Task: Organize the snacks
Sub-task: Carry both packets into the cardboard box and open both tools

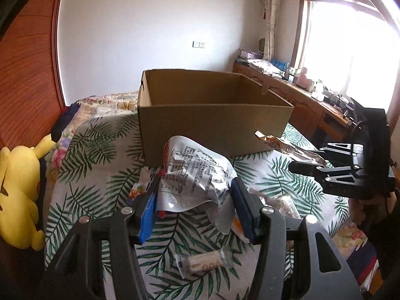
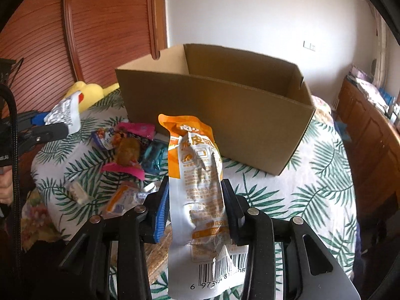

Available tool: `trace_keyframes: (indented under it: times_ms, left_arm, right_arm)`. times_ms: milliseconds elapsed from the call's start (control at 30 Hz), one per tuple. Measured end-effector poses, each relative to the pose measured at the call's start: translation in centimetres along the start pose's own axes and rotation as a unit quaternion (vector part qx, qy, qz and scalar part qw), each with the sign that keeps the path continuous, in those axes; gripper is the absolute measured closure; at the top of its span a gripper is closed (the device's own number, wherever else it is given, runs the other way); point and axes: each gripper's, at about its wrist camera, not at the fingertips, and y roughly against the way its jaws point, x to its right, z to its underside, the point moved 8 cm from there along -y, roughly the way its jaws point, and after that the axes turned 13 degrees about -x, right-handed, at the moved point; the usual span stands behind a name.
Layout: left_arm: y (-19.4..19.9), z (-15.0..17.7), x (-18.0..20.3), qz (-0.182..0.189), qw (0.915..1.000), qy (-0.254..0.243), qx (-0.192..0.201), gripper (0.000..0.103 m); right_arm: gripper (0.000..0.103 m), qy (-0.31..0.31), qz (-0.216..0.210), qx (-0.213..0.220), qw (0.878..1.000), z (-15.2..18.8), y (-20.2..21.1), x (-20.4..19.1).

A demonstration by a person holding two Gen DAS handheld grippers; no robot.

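From my left wrist camera I see the left gripper (image 1: 195, 200) with its jaws clamped on a crumpled silver snack packet (image 1: 197, 175), held up just in front of the cardboard box (image 1: 212, 122). Only this view shows the box's right side: a wooden sideboard (image 1: 300, 100) under the bright window, well apart from the box. The right gripper (image 1: 300, 167) comes in from the right of the box, an orange wrapper at its tips. A small wrapped biscuit (image 1: 202, 262) lies on the leaf-print bedspread (image 1: 100, 150) nearer me than the box.

My right wrist camera gives me what the left one hides: the right gripper (image 2: 195, 205) has its jaws clamped on the orange and silver snack bag (image 2: 197, 187), upright, barcode at the bottom, just in front of the box. It also shows the loose pile of snacks (image 2: 127, 147) lying on the bedspread left of the box, and the yellow plush toy (image 2: 85, 92) beyond it, against the wooden wardrobe (image 2: 100, 25).

The box stands open-topped, and I see nothing in the part of its inside that shows. The bedspread right of the box is bare leaf print up to the bed's edge.
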Motion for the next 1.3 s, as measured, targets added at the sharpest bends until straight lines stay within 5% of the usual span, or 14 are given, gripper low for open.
trace_keyframes:
  times_ms: [733, 1300]
  left_arm:
    - [1.5, -6.2, 1.7, -0.014, 0.9988, -0.031, 0.034, 0.049]
    - [-3.0, -12.5, 0.8, -0.017, 0.9982, -0.049, 0.03, 0.048]
  right_arm:
    - [0.064, 0.02, 0.037, 0.052, 0.998, -4.1, 6.2, 1.0]
    - [0.064, 0.03, 0.052, 0.046, 0.997, -9.4, 3.3, 4.1]
